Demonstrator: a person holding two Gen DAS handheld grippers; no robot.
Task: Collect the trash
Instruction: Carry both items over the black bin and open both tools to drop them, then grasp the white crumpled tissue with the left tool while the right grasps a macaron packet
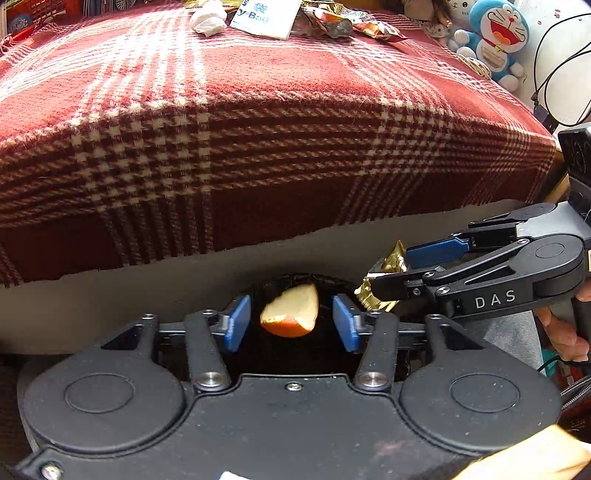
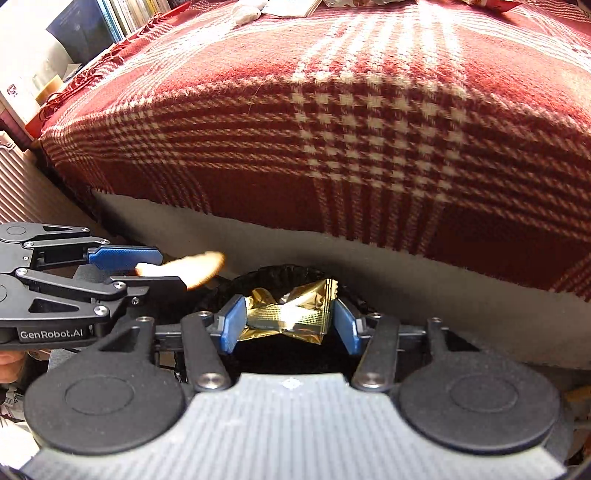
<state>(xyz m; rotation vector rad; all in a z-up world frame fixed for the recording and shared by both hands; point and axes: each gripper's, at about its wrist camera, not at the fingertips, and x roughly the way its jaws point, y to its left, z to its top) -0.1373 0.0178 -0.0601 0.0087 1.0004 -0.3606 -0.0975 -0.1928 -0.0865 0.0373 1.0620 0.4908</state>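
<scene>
My left gripper (image 1: 291, 325) is open above the dark mouth of a black bin (image 1: 295, 277). A piece of orange peel (image 1: 290, 312) sits loose between its blue pads and touches neither. In the right wrist view the left gripper (image 2: 171, 271) is at the left, with the blurred peel (image 2: 195, 267) at its tips. My right gripper (image 2: 291, 325) is shut on a crumpled gold foil wrapper (image 2: 291, 314), just above the bin's rim (image 2: 280, 271). In the left wrist view the right gripper (image 1: 388, 273) comes in from the right and holds the wrapper (image 1: 391, 260) beside the bin.
A bed with a red plaid blanket (image 1: 258, 129) rises just behind the bin. At its far end lie a white tissue wad (image 1: 208, 18), a white bag (image 1: 266, 16) and foil wrappers (image 1: 332, 22). A blue plush toy (image 1: 498, 37) and cables are at right. A ribbed suitcase (image 2: 22, 184) stands at left.
</scene>
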